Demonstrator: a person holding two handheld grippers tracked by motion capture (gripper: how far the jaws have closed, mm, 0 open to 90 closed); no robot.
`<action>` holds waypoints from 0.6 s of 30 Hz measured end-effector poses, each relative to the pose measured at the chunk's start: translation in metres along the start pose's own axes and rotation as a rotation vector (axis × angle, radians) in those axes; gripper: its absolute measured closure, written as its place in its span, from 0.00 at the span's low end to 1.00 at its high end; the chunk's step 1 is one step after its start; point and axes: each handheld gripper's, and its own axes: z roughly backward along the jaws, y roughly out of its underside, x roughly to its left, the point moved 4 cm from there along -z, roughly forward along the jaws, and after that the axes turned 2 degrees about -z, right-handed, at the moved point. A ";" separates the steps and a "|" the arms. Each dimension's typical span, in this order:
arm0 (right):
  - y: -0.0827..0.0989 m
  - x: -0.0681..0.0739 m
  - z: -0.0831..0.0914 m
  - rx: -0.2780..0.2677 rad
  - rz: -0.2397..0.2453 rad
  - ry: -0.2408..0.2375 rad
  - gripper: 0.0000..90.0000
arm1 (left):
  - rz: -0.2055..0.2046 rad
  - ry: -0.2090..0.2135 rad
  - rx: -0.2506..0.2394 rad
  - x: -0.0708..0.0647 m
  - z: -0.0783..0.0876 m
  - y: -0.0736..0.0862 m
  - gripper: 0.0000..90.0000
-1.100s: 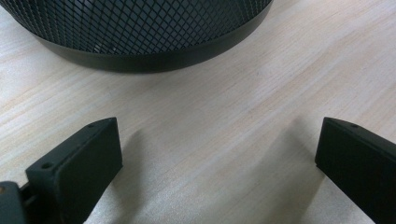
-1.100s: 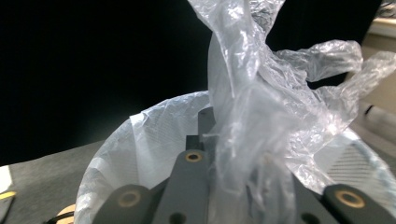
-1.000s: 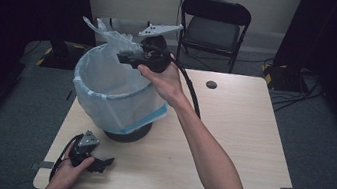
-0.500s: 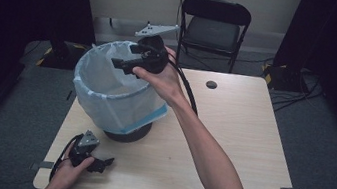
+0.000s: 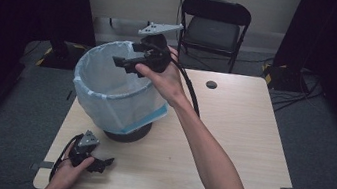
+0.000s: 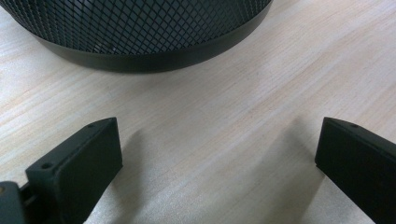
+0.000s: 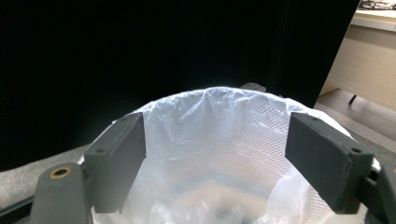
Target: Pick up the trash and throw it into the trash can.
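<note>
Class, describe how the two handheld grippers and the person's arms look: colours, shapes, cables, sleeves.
Both the left gripper and right gripper are black, each with two flat rectangular jaws bearing small screw holes. Each carries a grey three-cornered plate on top and trails a black cable. Both forearms are bare, with no sleeves visible.

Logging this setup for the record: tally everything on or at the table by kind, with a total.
Mesh wastebasket: 1
Plastic bin liner: 1
Handheld claws: 2, left claw and right claw, both open
Wooden table: 1
Folding chair: 1
Total: 6
</note>
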 end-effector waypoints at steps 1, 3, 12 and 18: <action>0.000 0.000 0.000 0.000 0.000 0.000 0.22 | 0.000 0.000 0.000 0.000 0.000 0.000 0.00; -0.002 -0.001 0.006 -0.008 -0.004 0.016 0.24 | 0.000 0.000 0.000 0.000 0.000 0.000 0.00; 0.000 -0.009 0.030 -0.041 -0.013 0.060 0.28 | -0.001 0.002 0.003 0.000 0.000 0.000 0.00; 0.002 -0.015 0.054 -0.055 -0.008 0.106 0.26 | -0.001 0.002 0.004 0.000 0.000 0.000 0.00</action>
